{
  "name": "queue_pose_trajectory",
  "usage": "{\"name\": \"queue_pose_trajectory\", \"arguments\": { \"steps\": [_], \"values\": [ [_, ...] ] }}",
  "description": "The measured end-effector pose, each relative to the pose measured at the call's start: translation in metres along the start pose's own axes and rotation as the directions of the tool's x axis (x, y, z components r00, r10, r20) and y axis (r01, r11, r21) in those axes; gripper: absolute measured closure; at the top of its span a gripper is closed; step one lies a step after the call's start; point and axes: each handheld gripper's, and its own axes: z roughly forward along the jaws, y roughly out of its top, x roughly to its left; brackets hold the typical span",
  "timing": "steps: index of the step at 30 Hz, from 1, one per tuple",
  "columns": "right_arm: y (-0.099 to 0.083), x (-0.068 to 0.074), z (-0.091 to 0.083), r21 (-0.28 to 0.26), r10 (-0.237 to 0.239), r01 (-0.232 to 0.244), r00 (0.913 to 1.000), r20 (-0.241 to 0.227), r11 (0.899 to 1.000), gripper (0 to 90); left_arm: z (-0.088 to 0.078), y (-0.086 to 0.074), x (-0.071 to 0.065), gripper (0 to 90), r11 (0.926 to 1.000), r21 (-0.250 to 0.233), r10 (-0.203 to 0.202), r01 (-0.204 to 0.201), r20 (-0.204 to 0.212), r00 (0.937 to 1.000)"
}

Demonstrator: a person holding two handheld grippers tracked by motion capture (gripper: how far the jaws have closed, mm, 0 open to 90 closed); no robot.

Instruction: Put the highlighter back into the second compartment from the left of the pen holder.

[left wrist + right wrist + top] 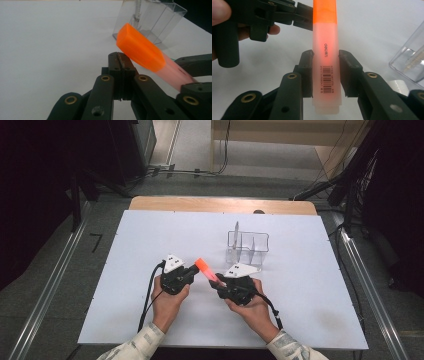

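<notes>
A highlighter (206,270) with a pale pink barrel and an orange cap is held above the white table (150,235). My right gripper (325,56) is shut on its barrel (325,50), near the barcode, and the cap points away from it. In the high view this gripper (220,284) sits just right of centre. My left gripper (118,56) is shut with nothing between its jaws. Its tips lie right beside the orange cap (140,51); I cannot tell whether they touch. From above, the left gripper (192,270) is just left of the cap.
A clear plastic organizer (247,247) with upright dividers stands just beyond the grippers, also seen in the left gripper view (152,22) and at the right edge of the right gripper view (409,62). Dark floor, rails and cables surround the table.
</notes>
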Motion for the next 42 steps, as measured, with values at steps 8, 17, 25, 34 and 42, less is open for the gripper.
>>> {"name": "queue_pose_trajectory", "arguments": {
  "steps": [8, 17, 25, 34, 42],
  "values": [
    [-0.002, -0.004, -0.005, -0.008, 0.017, -0.017, 0.9999, -0.003, 1.0, 64.1, 0.005, 0.003, -0.025, 90.0, 0.9955, -0.017, 0.094, -0.093, 0.033, 0.995],
    [-0.005, -0.011, -0.006, -0.009, 0.03, -0.03, 0.9995, 0.011, 1.0, 64.2, 0.007, 0.004, -0.027, 89.9, 0.9946, -0.016, 0.103, -0.103, 0.018, 0.9945],
    [-0.003, -0.021, -0.013, -0.037, 0.054, -0.053, 0.9976, 0.043, 0.998, 64.2, 0.009, 0.001, -0.01, 76.7, 0.9995, 0.007, 0.03, -0.029, -0.022, 0.9993],
    [0.001, -0.039, -0.026, -0.084, 0.099, -0.093, 0.9924, 0.073, 0.992, 64.2, 0.01, -0.003, -0.003, 29.3, 0.9998, 0.002, 0.02, -0.02, -0.171, 0.9851],
    [0.007, -0.056, -0.037, -0.132, 0.129, -0.114, 0.9857, 0.108, 0.985, 64.2, 0.005, -0.004, 0.001, 23.2, 0.9996, -0.003, 0.026, -0.027, -0.218, 0.9756]
  ]
}}
